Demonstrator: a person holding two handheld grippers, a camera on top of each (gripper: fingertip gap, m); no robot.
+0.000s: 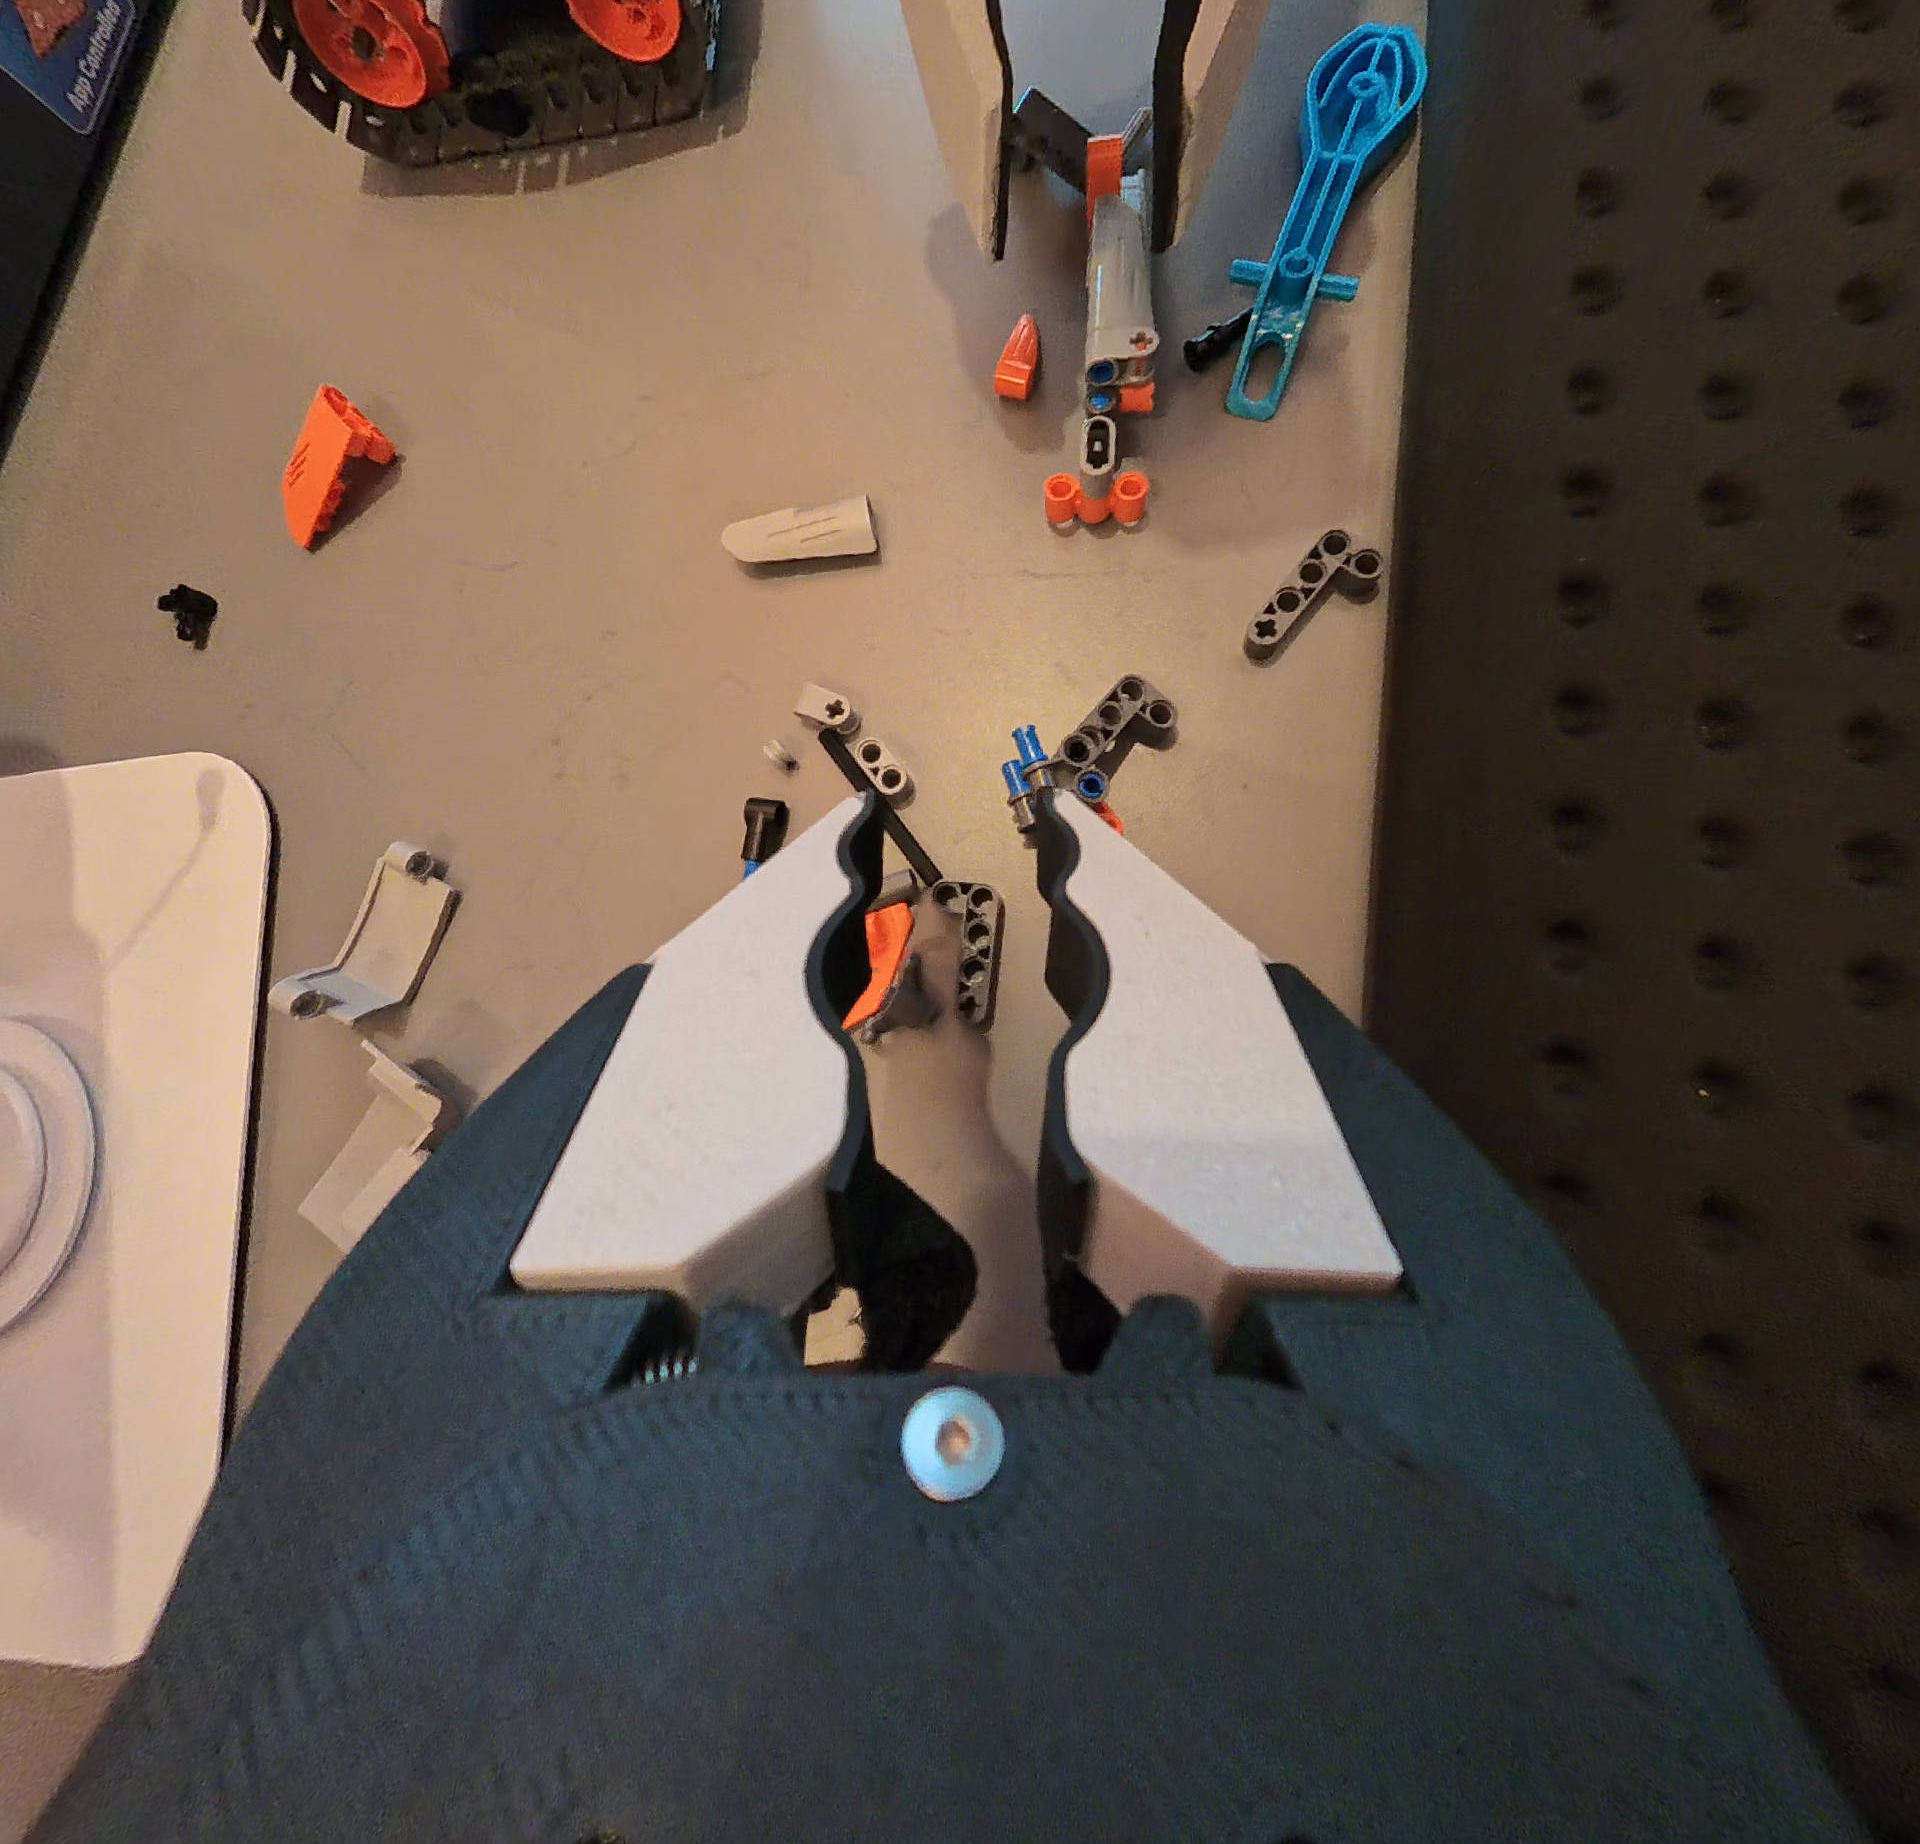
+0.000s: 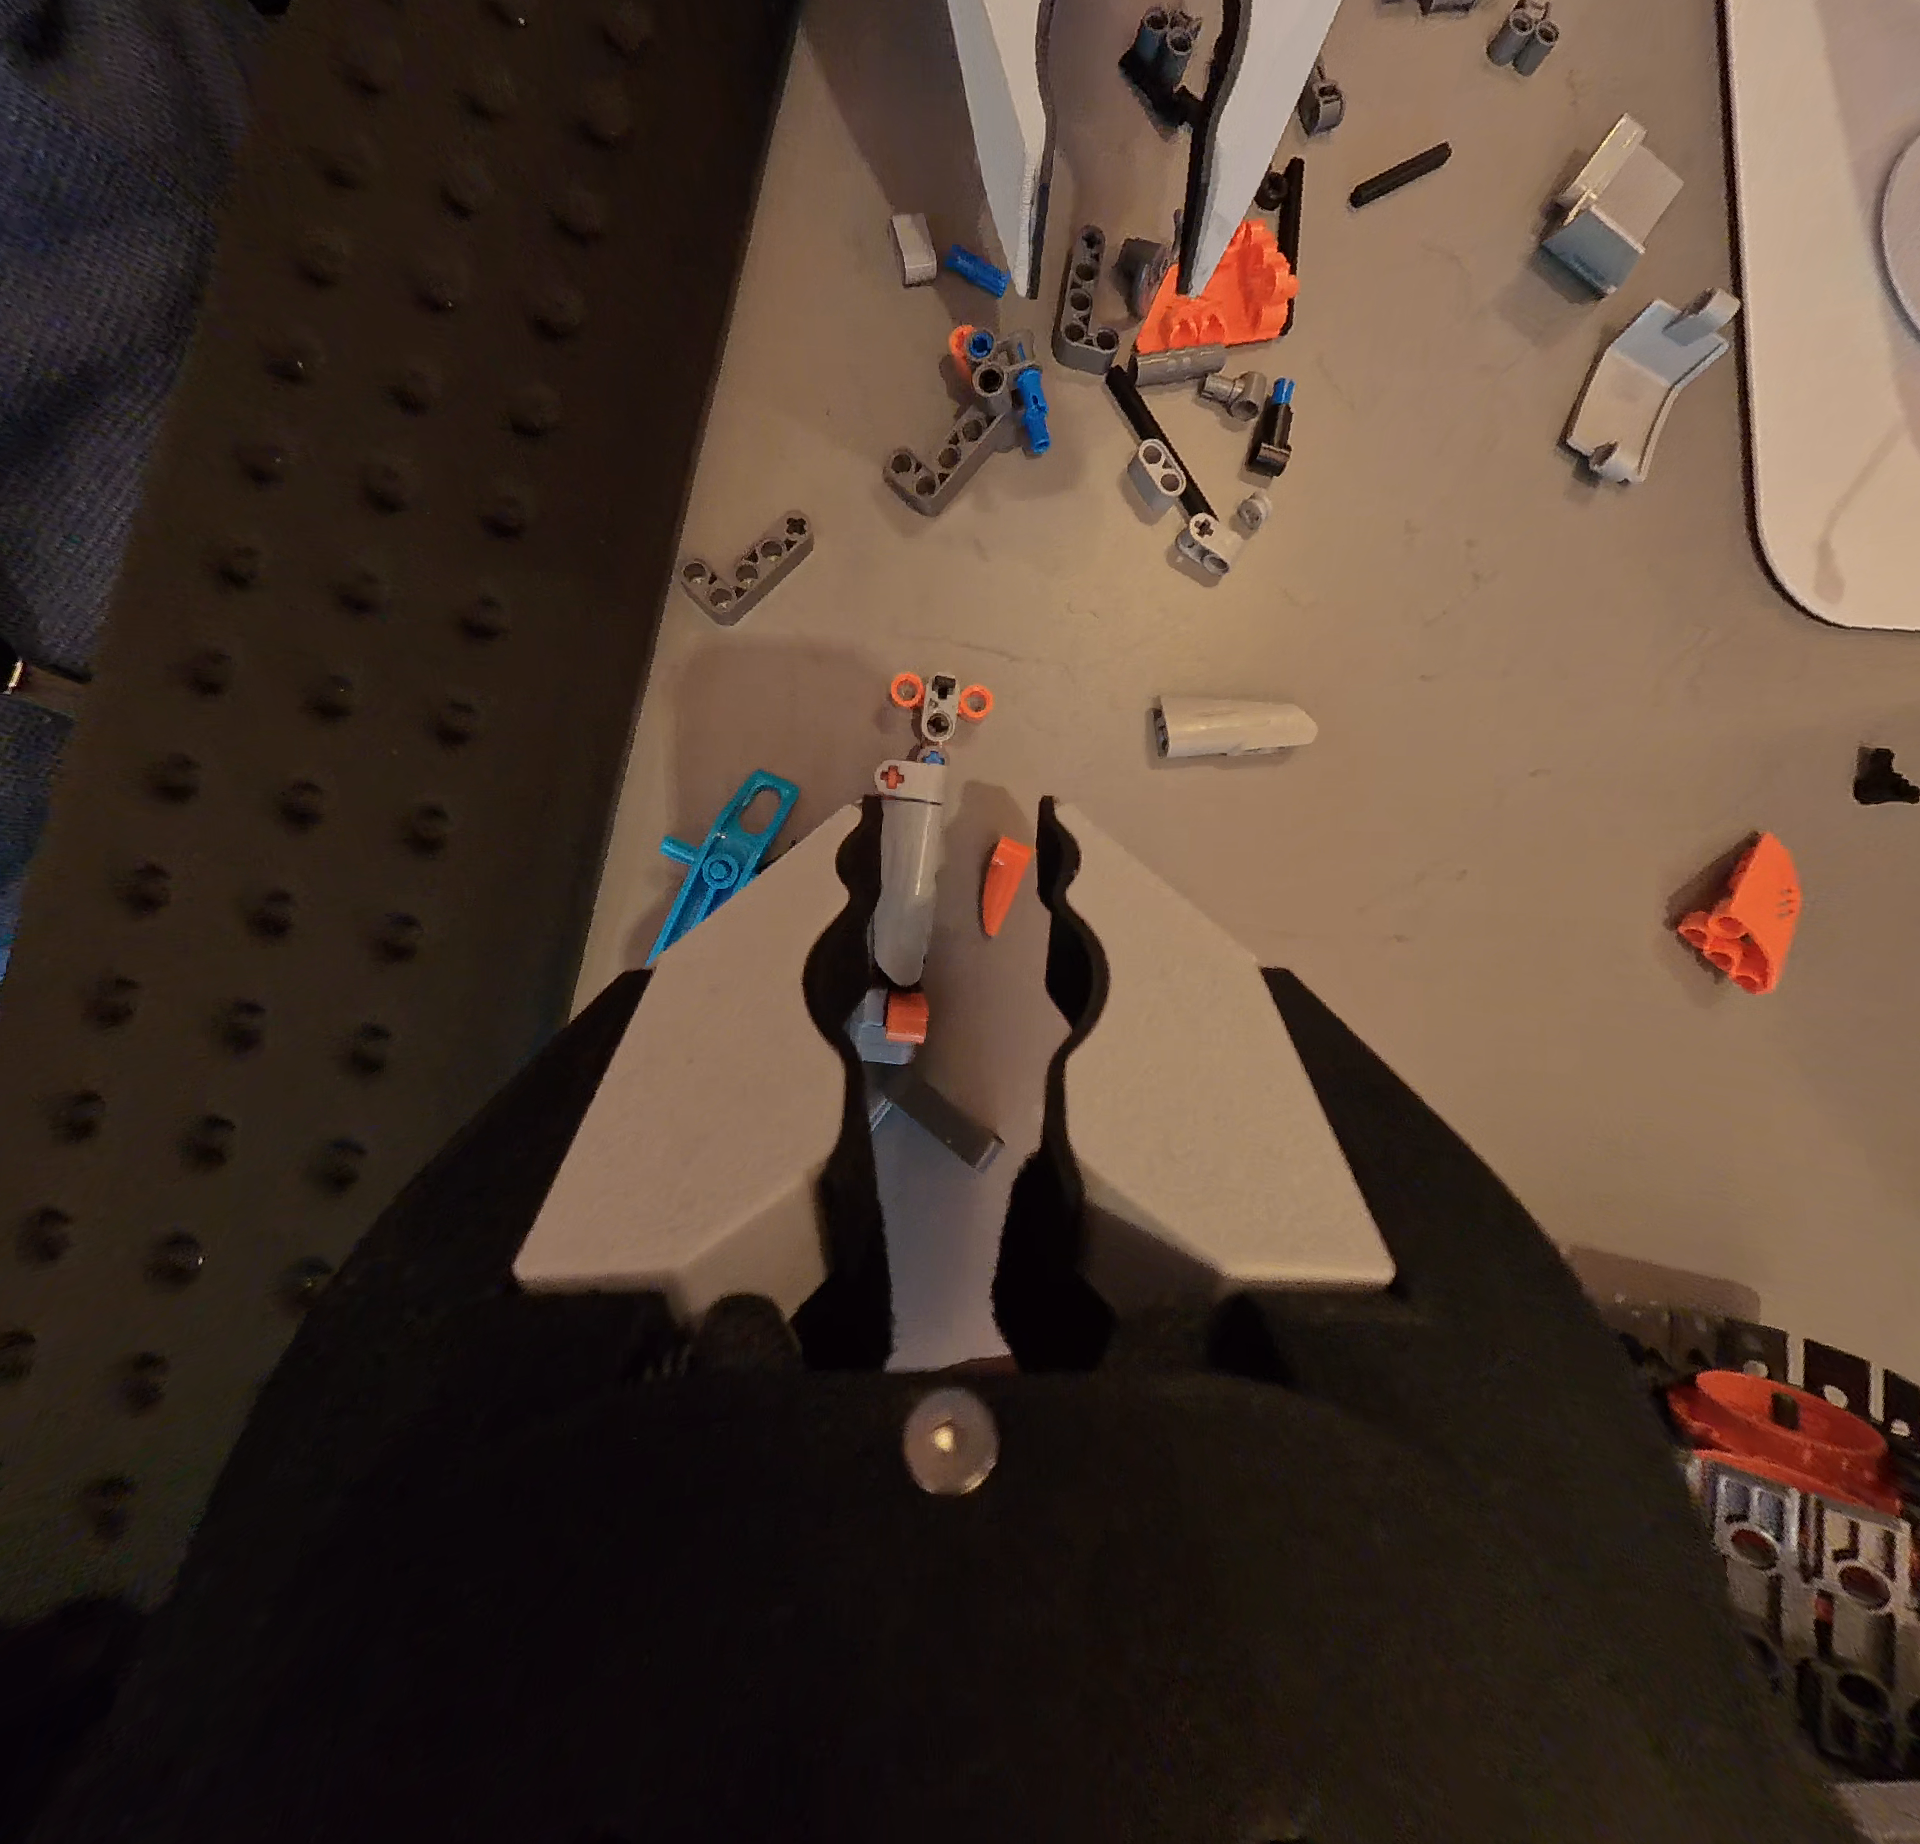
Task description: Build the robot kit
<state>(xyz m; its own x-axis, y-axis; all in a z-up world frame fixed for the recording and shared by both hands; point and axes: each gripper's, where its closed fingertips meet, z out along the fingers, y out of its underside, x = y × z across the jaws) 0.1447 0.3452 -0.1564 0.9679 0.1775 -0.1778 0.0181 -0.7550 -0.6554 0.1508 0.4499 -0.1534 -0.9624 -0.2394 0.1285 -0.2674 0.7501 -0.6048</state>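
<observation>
My left gripper (image 1: 956, 807) is open low over the grey table (image 1: 582, 360). An orange panel piece (image 1: 881, 958) and a grey L-shaped beam (image 1: 975, 947) lie between its fingers. In the right wrist view the left gripper (image 2: 1112, 288) has one fingertip on the orange piece (image 2: 1231, 293). My right gripper (image 2: 953, 807) is open around a small grey tube assembly (image 2: 906, 885) with orange ends, which lies by its left finger. A small orange tooth (image 2: 1004, 885) lies beside the assembly. The right gripper (image 1: 1081, 241) also shows at the top of the left wrist view.
Loose grey beams (image 1: 1314, 594), blue pins and a black axle are scattered about. A blue tool (image 1: 1309, 225), an orange wedge (image 1: 332, 464), a grey panel (image 1: 800, 532), a tracked vehicle with orange wheels (image 1: 478, 38) and a white board (image 1: 125, 1067) lie around. A dark studded mat (image 1: 1662, 755) borders the table. Some 11 cm of space lies between my two pairs of fingers. To reach the small orange tooth (image 2: 1004, 885) in a straight line is about 4 cm for my right fingers, about 12 cm for my left. It turns up in the left wrist view (image 1: 1018, 351) as well.
</observation>
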